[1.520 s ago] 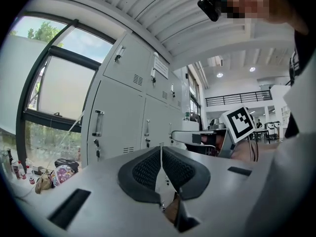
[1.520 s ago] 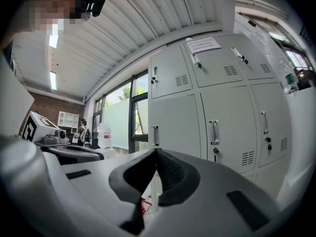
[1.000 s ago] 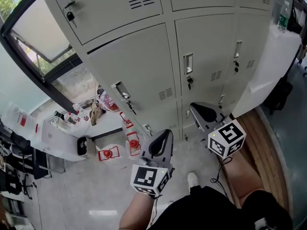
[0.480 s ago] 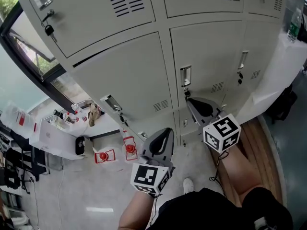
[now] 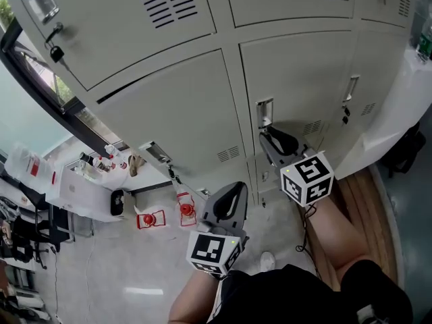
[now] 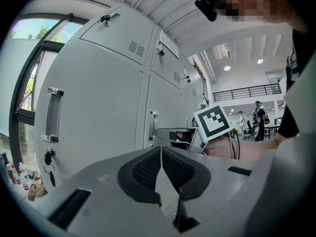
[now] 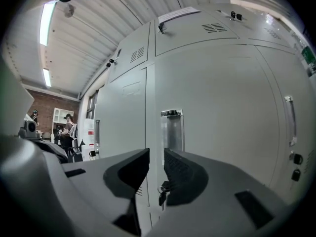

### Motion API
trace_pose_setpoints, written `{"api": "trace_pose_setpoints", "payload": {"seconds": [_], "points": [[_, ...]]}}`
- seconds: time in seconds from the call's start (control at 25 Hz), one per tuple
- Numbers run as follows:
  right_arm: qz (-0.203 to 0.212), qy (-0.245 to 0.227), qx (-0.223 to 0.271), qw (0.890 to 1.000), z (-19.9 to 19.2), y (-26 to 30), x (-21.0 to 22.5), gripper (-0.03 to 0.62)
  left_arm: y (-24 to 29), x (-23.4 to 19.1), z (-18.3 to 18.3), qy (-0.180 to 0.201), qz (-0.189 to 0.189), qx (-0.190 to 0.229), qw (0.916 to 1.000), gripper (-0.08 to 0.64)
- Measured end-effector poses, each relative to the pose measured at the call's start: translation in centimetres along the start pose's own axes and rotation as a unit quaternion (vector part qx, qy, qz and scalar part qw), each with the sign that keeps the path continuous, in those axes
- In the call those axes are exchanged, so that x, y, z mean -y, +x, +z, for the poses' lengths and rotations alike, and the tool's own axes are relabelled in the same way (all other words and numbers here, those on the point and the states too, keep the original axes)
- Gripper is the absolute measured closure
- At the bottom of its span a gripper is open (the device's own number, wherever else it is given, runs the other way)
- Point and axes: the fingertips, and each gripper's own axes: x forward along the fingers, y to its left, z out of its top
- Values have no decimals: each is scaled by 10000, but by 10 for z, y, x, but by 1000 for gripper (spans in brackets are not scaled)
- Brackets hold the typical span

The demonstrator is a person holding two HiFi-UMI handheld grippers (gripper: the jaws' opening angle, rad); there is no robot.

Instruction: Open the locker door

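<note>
Lockers fill the wall, and the one that matters is the middle locker door (image 5: 297,79). It sits closed and flush, with its recessed handle (image 5: 264,113) over at the door's nine o'clock side. Right gripper (image 5: 268,139) points level at it, tips just below the handle at six o'clock. Whether they touch the metal, the head view won't say. From the right gripper view, the jaws have just been opening. There's a narrow gap now, with only the handle and the door seam showing through it, and nothing pinched. Keys (image 7: 161,190) dangle under the handle, half hidden behind one jaw, and the lock itself is covered. Left gripper (image 5: 233,193) hangs at seven o'clock of the right one, well off the lockers, pads pressed together on nothing. The door's lower edge is lost behind the right gripper and the forearm (image 5: 337,235). The upper lockers (image 5: 135,25) run off the top of the frame.
</note>
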Motion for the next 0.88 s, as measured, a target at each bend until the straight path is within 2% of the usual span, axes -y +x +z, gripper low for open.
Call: {"api": "trace_pose_setpoints", "payload": {"seconds": [0.08,0.6,0.88], "points": [[-62,-21,-28,10000,0,5,3,431,3,-2,1,-4,-51,4,10000,538],[-353,-103,-178,9992,1,29,10,400,28,-18,4,-37,-478,21,9989,538],[-571,-450,-307,9969,2,38,9,396,33,-24,8,-38,-503,45,9987,537]]}}
